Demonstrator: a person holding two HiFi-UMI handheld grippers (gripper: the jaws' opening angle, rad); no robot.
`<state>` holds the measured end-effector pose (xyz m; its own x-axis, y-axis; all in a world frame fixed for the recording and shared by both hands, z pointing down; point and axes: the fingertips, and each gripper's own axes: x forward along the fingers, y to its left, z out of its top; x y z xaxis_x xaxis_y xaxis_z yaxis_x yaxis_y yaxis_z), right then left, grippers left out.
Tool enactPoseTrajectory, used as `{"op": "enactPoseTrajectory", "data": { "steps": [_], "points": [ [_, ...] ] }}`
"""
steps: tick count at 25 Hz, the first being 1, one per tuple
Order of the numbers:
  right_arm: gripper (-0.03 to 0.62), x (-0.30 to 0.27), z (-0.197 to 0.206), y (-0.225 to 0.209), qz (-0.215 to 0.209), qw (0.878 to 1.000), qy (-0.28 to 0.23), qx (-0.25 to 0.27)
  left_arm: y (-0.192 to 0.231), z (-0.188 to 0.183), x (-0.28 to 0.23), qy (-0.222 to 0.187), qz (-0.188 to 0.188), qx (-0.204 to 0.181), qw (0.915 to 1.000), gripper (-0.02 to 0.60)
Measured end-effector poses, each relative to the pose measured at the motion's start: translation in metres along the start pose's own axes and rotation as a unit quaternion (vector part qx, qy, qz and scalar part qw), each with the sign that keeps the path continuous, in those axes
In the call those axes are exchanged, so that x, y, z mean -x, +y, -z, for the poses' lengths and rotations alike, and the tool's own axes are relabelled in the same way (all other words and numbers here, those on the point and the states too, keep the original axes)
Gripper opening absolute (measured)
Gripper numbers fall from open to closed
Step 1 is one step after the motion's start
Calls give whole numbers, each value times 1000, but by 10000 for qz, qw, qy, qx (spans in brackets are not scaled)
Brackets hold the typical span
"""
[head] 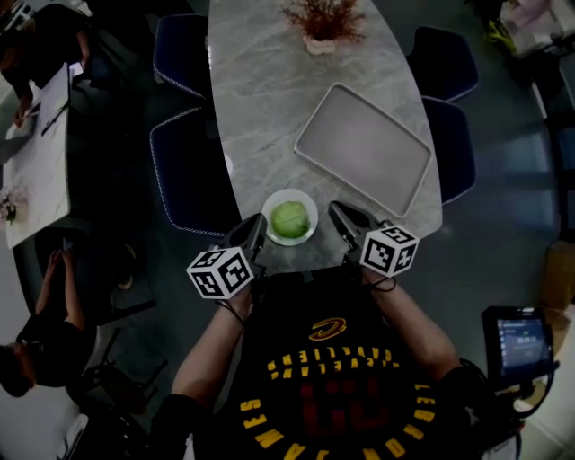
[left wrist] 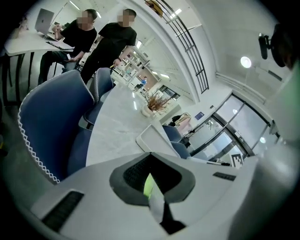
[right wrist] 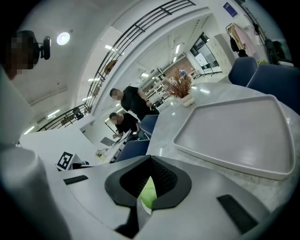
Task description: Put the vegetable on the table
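Broadly, the marble bench (head: 260,108) runs straight away from both tools as a long oval. Its near rounded edge lies just behind their jaws and its long sides curve off to either flank. Most of its surface ahead of the left tool (head: 253,235) is bare stone. Ahead of the right tool (head: 341,217) a shallow grey tray (head: 363,148) lies askew, one corner close to the bench's right edge and its raised lip turned toward that tool. Blue chairs are tucked in along both sides, two outboard of the left tool (head: 193,171) and two outboard of the right (head: 454,144), so the flanks are tight. Far ahead, at the bench's distant end, stands a potted dried plant (head: 323,22).

Between the two tools sits a white bowl (head: 267,218), with the round green vegetable (head: 289,219) inside it, over the bench's near end. Each tool's jaws are drawn together on a thin white strip of the bowl's rim, the left tool on one side and the right on the other. Only a sliver of green shows past the dark pads in either gripper view. Whether the bowl rests on the bench or hangs just above it cannot be told. The marker cubes (head: 220,272) (head: 389,248) cover the rear of each tool, and the head view is dim.
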<state>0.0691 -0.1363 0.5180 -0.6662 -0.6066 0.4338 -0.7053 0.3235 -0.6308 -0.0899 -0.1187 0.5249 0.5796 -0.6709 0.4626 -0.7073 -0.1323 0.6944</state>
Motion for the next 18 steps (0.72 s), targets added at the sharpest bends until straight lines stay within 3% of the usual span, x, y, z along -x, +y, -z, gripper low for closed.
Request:
{"op": "enactPoseTrajectory", "data": {
  "steps": [5, 12, 18],
  "points": [
    [5, 18, -26, 33, -171, 9988, -316, 330, -38, -25, 16, -369, 405, -162, 9984, 0],
    [5, 32, -56, 74, -409, 9924, -608, 992, -112, -54, 27, -696, 977, -993, 9878, 0],
    [5, 45, -78, 100, -544, 9860, -890, 1301, -148, -67, 37, -857, 1216, -1350, 9796, 0]
  ]
}}
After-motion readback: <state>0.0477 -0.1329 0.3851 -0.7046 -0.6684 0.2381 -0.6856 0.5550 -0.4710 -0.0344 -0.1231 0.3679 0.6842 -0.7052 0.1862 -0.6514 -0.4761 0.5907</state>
